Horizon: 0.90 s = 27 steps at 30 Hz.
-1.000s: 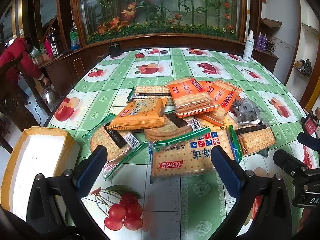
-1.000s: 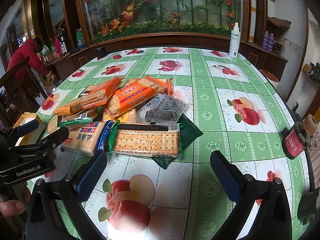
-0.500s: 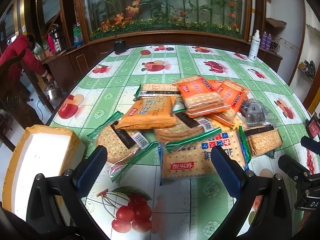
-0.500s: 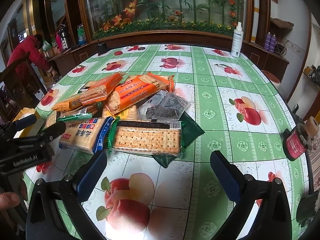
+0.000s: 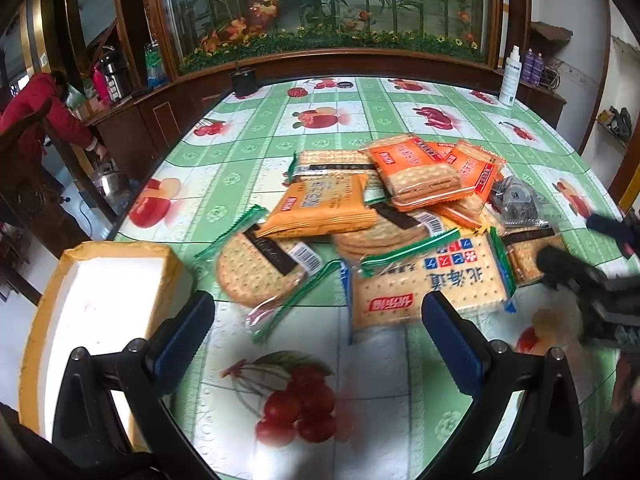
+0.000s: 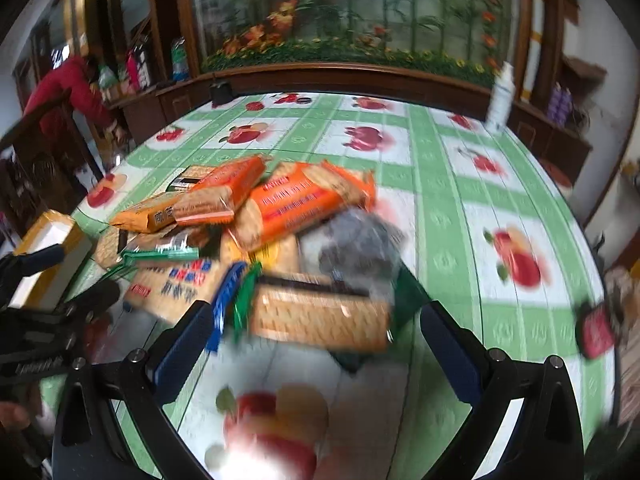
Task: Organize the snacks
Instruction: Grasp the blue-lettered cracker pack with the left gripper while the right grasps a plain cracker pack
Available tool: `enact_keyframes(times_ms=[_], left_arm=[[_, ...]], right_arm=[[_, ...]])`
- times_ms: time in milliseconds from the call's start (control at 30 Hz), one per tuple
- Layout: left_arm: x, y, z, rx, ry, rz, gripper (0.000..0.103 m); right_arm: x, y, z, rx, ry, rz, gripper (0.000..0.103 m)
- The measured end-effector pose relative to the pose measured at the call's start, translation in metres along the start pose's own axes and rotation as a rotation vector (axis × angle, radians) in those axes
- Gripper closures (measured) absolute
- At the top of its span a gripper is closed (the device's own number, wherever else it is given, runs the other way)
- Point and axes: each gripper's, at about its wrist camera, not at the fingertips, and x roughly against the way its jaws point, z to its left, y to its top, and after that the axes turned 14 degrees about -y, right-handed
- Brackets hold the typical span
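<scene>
Two grippers hover over a round table with a green fruit-print cloth. The left gripper sits at the bottom of its frame, fingers spread wide, holding nothing. The right gripper is likewise spread and empty (its view is motion-blurred). A pile of cracker packets lies mid-frame in the left view, centre-left in the right view. Nearest the left gripper lies a blue-and-white packet, beside a round-cracker packet. A square-cracker packet lies just ahead of the right gripper. A white box with a yellow rim stands at the lower left of the left view, at the table edge.
</scene>
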Motion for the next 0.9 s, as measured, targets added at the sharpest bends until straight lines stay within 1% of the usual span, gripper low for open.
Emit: enact_keyframes(times_ms=[67,133,200,267,333,400,467,533,567,600,667,700,767,833,900], left_arm=[[0.001,-0.002,0.002,-0.001,0.003,0.006,0.000],[0.002,-0.004,0.006,0.004,0.004,0.016,0.000],[0.003,-0.006,0.010,0.009,-0.001,0.020,0.000],[0.004,-0.007,0.012,0.015,0.000,0.022,0.000],[0.004,-0.007,0.015,0.018,0.004,0.027,0.000],[0.004,-0.007,0.017,0.021,0.007,0.028,0.000],[0.005,-0.008,0.020,0.029,0.005,0.032,0.000],[0.007,-0.009,0.021,0.028,0.001,0.039,0.000],[0.008,-0.010,0.022,0.027,0.001,0.041,0.000],[0.009,-0.011,0.022,0.027,0.002,0.043,0.000],[0.012,-0.011,0.022,0.032,-0.007,0.043,0.000],[0.013,-0.011,0.021,0.038,-0.014,0.044,0.000],[0.013,-0.012,0.019,0.049,-0.031,0.056,0.000],[0.012,-0.014,0.015,0.051,-0.040,0.060,0.000],[0.006,-0.014,0.009,0.053,-0.044,0.080,0.000]], right_arm=[[-0.010,0.012,0.012,0.059,-0.017,-0.005,0.001],[-0.023,0.025,0.022,0.118,-0.051,-0.009,0.001],[-0.034,0.034,0.029,0.156,-0.073,-0.006,0.000],[-0.044,0.042,0.034,0.186,-0.069,0.000,0.000],[-0.053,0.045,0.040,0.234,-0.063,0.028,0.001],[-0.057,0.041,0.048,0.283,-0.075,0.031,0.001],[-0.058,0.032,0.056,0.335,-0.058,0.065,0.001],[-0.045,0.018,0.065,0.388,-0.043,0.053,0.001],[-0.035,0.009,0.071,0.412,-0.012,0.059,0.001],[-0.024,0.000,0.075,0.426,0.039,0.061,0.001],[-0.005,-0.014,0.080,0.435,0.142,0.059,0.001],[0.002,-0.020,0.080,0.438,0.168,0.057,0.001],[0.013,-0.026,0.074,0.422,0.162,0.030,0.001],[0.019,-0.026,0.060,0.374,0.137,0.011,0.001],[0.024,-0.024,0.035,0.301,0.119,0.001,0.001]])
